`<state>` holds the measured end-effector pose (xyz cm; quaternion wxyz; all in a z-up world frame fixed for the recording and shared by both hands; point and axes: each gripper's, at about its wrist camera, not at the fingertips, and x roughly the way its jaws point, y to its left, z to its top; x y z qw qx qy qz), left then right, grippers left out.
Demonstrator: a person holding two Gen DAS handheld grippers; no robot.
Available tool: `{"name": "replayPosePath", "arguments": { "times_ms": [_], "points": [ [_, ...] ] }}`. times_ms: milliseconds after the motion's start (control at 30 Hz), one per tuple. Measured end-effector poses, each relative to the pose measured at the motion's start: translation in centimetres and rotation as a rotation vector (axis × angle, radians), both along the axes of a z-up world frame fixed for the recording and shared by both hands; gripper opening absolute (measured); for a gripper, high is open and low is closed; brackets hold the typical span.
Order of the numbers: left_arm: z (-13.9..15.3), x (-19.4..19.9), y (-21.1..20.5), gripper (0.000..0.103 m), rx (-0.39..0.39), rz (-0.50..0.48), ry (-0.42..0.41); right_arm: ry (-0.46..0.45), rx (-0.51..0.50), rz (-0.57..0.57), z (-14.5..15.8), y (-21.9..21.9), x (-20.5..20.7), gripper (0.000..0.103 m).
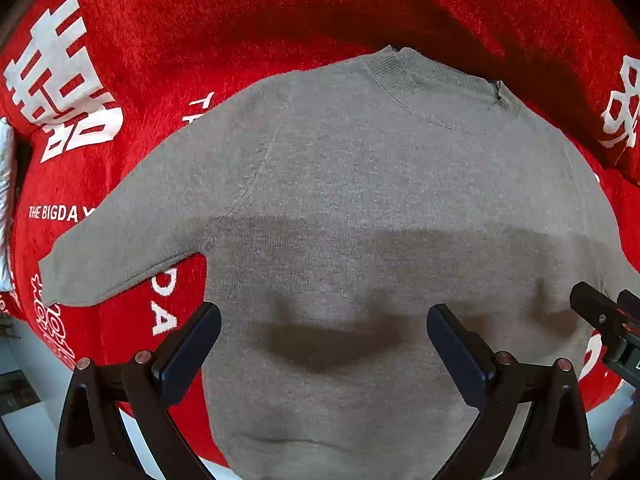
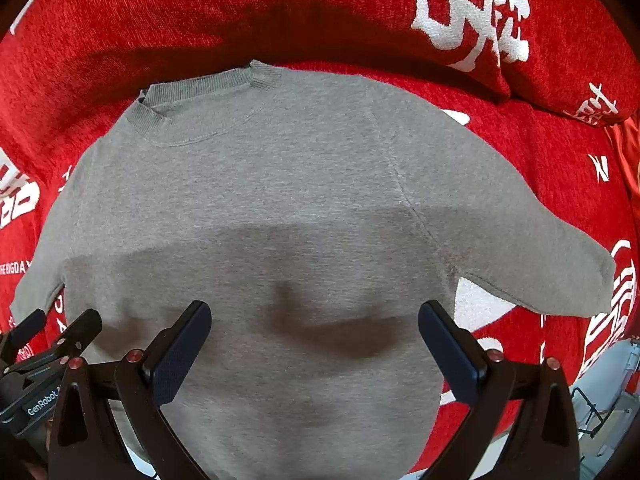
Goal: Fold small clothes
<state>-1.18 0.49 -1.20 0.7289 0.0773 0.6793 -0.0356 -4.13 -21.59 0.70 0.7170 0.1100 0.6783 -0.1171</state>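
A small grey knit sweater [image 1: 360, 184] lies flat and spread out on a red cloth, collar at the far side, hem toward me. Its left sleeve [image 1: 120, 252] sticks out to the left; the right sleeve [image 2: 532, 256] sticks out to the right. My left gripper [image 1: 324, 344] hovers open over the sweater's lower body, nothing between its fingers. My right gripper [image 2: 314, 342] is likewise open above the lower body [image 2: 280, 200]. The right gripper's tips [image 1: 600, 312] show at the right edge of the left wrist view; the left gripper's tips [image 2: 60, 328] show at the left edge of the right wrist view.
The red plush cloth [image 1: 200, 20] with white characters and lettering covers the surface under the sweater. A red cushion [image 2: 540, 60] with white print rises at the back right. Pale floor [image 1: 36, 420] shows past the cloth's near edge.
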Motion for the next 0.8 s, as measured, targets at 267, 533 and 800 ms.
{"name": "replayPosePath", "arguments": {
  "times_ms": [267,533,800],
  "points": [
    [0.05,-0.02,-0.01,0.103,0.002,-0.003,0.003,0.002,-0.008,0.002,0.01,0.22,0.05,0.103],
    [0.06,0.04,-0.1,0.103,0.003,0.0,0.004,0.002,-0.004,0.005,0.05,0.26,0.11,0.103],
    [0.06,-0.15,0.0,0.103,0.0,0.006,0.005,0.001,0.0,0.005,0.03,0.33,0.15,0.103]
  ]
}}
